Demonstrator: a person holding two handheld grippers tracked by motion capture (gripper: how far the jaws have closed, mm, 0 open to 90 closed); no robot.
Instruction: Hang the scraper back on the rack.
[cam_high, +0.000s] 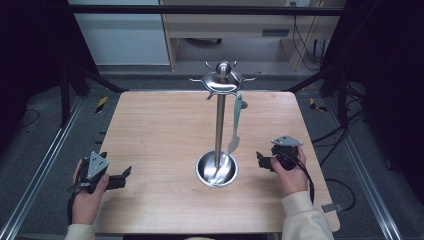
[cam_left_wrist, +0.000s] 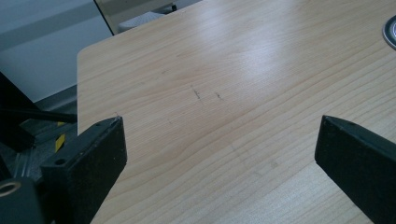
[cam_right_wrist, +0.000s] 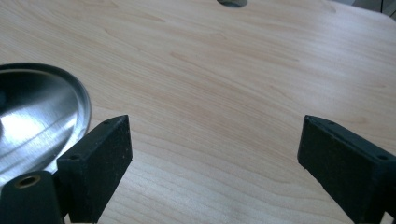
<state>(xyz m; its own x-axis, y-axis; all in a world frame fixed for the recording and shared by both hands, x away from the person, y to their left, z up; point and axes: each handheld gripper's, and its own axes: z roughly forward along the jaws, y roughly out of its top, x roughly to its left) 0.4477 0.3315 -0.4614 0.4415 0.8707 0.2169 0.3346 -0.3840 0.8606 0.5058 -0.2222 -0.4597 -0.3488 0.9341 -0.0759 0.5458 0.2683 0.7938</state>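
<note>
A steel utensil stand (cam_high: 219, 120) rises from a round dished base (cam_high: 217, 169) near the middle of the wooden table (cam_high: 160, 130). Its hooked crown (cam_high: 222, 80) carries a pale teal spatula (cam_high: 235, 125) that hangs down to just above the base. My left gripper (cam_high: 126, 176) rests at the table's front left, open, with bare wood between its jaws (cam_left_wrist: 219, 130). My right gripper (cam_high: 260, 159) sits just right of the base, also open, and the base's rim (cam_right_wrist: 70, 98) shows at its left.
A small round hole (cam_right_wrist: 232, 2) lies in the tabletop near the far edge. Dark frame rails run along both sides of the table. Cables trail on the floor at the right. Bare wood stretches left of the stand.
</note>
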